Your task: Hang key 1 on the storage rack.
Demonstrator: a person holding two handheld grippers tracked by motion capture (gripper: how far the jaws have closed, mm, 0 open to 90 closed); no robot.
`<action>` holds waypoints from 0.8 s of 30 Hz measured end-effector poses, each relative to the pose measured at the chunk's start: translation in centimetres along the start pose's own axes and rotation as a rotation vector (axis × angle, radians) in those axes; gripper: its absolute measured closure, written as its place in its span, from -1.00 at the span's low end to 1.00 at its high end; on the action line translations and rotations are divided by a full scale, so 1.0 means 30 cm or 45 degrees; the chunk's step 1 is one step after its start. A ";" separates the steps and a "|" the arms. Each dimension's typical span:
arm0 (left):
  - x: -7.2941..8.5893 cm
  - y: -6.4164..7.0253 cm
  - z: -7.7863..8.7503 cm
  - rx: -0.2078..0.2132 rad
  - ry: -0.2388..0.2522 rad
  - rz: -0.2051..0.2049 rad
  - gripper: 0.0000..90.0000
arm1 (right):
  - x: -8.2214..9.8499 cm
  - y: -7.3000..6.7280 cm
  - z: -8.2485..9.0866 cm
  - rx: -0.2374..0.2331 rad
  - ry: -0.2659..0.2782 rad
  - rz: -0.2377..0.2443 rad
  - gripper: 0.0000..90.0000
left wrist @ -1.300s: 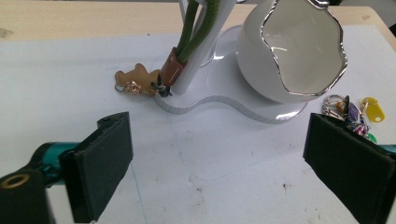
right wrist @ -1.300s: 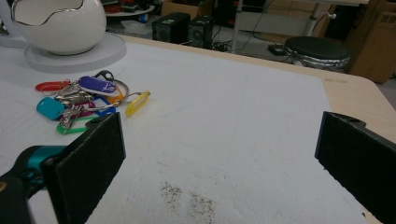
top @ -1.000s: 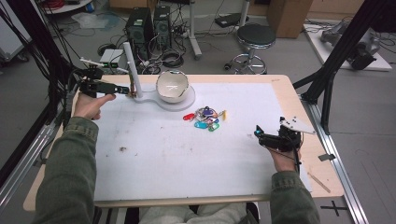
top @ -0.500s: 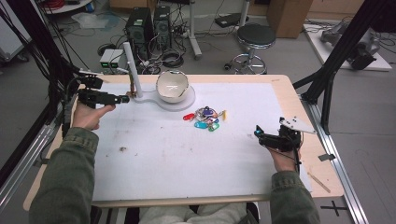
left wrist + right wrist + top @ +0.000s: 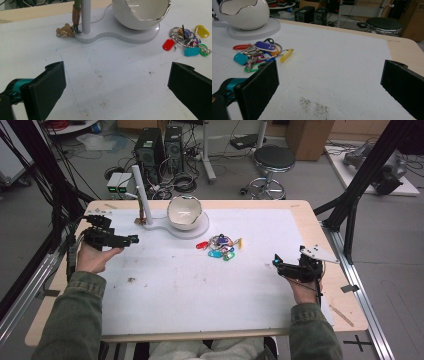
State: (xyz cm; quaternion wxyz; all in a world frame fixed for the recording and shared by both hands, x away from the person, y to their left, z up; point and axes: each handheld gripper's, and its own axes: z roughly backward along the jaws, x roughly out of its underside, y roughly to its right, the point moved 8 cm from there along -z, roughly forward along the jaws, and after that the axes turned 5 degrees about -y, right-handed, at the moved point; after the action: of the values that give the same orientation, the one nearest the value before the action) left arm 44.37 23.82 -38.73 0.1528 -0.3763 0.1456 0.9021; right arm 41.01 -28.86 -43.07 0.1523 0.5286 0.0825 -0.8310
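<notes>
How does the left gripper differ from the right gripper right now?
The left gripper hovers near the white stand's post; the right gripper sits by the table's right edge. The left is farther from the key tags than the right. Both have jaws wide open, holding nothing.

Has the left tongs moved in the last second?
Yes. The left tongs has pulled back toward the person, away from the white post.

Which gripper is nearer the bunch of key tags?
The right gripper, slightly: it sits to the right of the key tags and nearer the person. The left gripper is farther off on their left.
</notes>
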 end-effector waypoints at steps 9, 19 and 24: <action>0.067 0.011 0.020 0.000 0.037 -0.024 -0.95 | 0.002 -0.002 -0.004 -0.001 -0.006 0.000 -0.99; 0.134 0.012 0.047 -0.003 0.081 0.003 -0.95 | 0.005 -0.004 -0.008 -0.008 -0.015 0.011 -0.99; 0.154 0.012 0.066 -0.015 0.098 -0.009 -0.95 | 0.005 -0.005 -0.007 -0.008 -0.015 0.012 -0.99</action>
State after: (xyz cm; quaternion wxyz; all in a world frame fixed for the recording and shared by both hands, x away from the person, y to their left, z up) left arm 39.86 25.00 -40.68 0.1481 -0.4122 0.1449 0.8872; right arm 41.08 -28.69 -43.29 0.1584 0.5235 0.0818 -0.8332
